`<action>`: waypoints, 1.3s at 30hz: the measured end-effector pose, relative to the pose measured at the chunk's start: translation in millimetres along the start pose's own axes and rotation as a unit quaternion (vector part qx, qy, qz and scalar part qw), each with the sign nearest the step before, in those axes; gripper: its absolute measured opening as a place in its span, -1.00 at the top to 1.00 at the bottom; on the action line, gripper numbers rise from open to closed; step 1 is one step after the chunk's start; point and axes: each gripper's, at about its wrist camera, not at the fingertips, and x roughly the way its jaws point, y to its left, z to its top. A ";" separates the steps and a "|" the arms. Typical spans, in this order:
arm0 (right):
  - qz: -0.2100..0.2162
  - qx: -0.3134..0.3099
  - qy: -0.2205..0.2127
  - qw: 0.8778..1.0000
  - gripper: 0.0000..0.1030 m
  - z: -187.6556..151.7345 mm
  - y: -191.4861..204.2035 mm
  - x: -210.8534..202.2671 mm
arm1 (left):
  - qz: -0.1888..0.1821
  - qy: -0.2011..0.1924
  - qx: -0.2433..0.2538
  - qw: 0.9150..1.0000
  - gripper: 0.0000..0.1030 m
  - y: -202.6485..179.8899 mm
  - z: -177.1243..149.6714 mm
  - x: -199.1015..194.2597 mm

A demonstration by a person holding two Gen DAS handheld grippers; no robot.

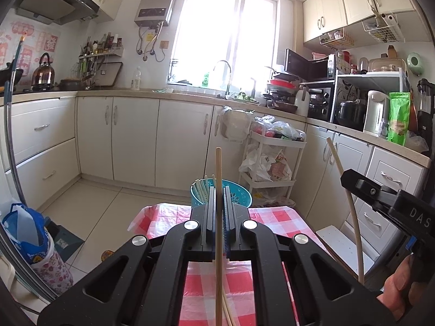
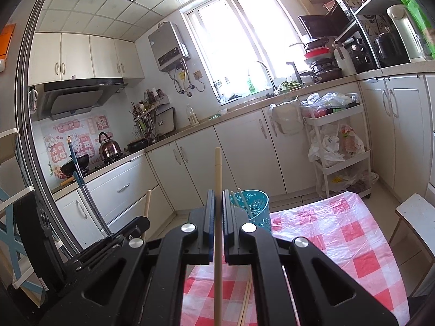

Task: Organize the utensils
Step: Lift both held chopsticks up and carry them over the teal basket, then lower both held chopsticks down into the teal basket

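Both wrist cameras are looking forward along their own fingers, low and close over the checked table [image 1: 274,217], facing the kitchen window [image 1: 231,35]. The right view is sitting rolled, tilting the room. Both are sharing the teal holder [image 1: 239,195] [image 2: 257,206], the cabinets and the white trolley [image 2: 339,146].

Black left gripper [image 1: 219,203] — silver screws; blue jaw pads.

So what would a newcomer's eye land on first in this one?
Each gripper is shut on one upright chopstick: the left gripper on its chopstick, the right gripper on its chopstick. Just beyond them a teal holder, already holding pale chopsticks, stands at the far edge of the red-checked tablecloth. Behind, a bright window glares over the sink.
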 end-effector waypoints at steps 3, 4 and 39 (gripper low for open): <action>-0.001 0.002 -0.002 1.000 0.88 2.3 -1.1 5.4 | -0.003 0.002 -0.001 1.000 0.92 0.1 0.9 8.2; -0.001 0.002 -0.002 1.000 0.88 3.0 -1.6 7.0 | -0.004 0.002 -0.002 1.000 0.92 0.9 1.6 11.3; -0.014 0.014 -0.043 0.999 0.88 50.8 -43.0 166.9 | -0.031 -0.062 -0.138 0.988 0.92 38.7 58.5 237.6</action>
